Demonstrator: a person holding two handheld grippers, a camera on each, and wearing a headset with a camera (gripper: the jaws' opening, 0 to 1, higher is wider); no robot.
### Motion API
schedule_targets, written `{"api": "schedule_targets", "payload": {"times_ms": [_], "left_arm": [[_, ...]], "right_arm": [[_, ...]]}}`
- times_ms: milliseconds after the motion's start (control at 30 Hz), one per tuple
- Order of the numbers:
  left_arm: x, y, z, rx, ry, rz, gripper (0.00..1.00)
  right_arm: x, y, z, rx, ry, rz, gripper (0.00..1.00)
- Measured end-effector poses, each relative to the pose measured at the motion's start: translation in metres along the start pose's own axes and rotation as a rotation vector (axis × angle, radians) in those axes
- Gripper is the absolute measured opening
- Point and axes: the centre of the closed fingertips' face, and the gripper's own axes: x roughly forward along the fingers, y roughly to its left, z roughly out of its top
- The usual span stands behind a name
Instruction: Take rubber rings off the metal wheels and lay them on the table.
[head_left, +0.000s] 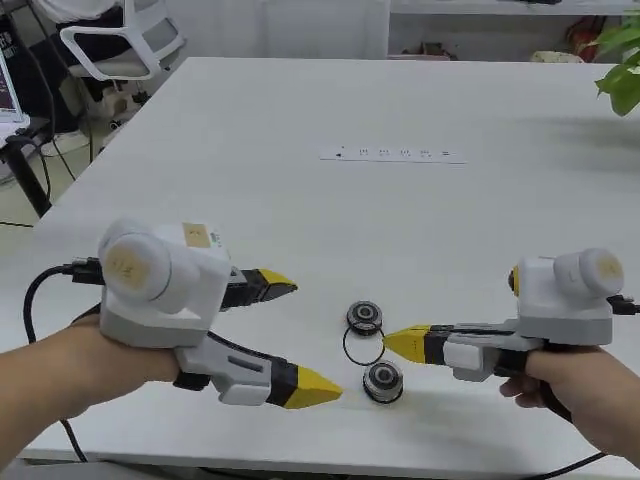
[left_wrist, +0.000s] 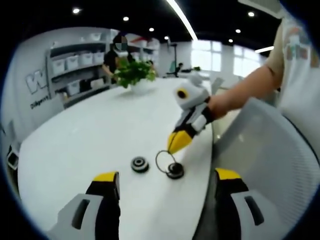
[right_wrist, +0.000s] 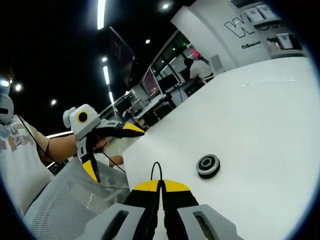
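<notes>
Two metal wheels lie flat near the front edge of the white table (head_left: 300, 140): a far wheel (head_left: 364, 317) and a near wheel (head_left: 383, 380), close together but not touching. Between them sits a thin black rubber ring (head_left: 352, 352), a loose loop that encircles neither wheel. Its near edge comes right up to the near wheel, and I cannot tell whether the two touch.

The right gripper (head_left: 405, 343) reaches in low from the right, its yellow-tipped tongs pressed together on the ring's right side. In the right gripper view the tips meet with no gap, and a black arc of the ring (right_wrist: 156, 170) rises from between them. The far wheel (right_wrist: 208, 166) rests on the table just beyond and to one side.

The left gripper (head_left: 295, 337) is held to the left of the wheels with its tongs spread wide and nothing in them. Its tips point toward the wheels but stay apart from them. In the left gripper view both wheels and the ring (left_wrist: 161, 159) lie ahead between its spread jaws, with the right gripper's tip down at the ring.

A black cable (head_left: 40, 290) runs from the left gripper toward the table's edge. An office chair (head_left: 120, 40) stands past the far left corner, and plant leaves (head_left: 620, 70) show at the right.
</notes>
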Motion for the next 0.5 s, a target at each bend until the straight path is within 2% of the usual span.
{"api": "schedule_targets", "payload": {"times_ms": [267,400,500], "left_arm": [[-0.013,0.006,-0.008,-0.032,0.002,0.036,0.84],[-0.019,0.008,-0.008,-0.052,-0.011,0.049,0.88],[-0.023,0.009,-0.009,-0.051,-0.005,0.056,0.88]], "right_arm": [[0.015,-0.002,0.005,-0.027,0.05,0.007,0.0],[0.024,-0.002,0.007,-0.047,0.08,0.015,0.0],[0.03,-0.001,0.008,-0.059,0.098,0.019,0.0]]}}
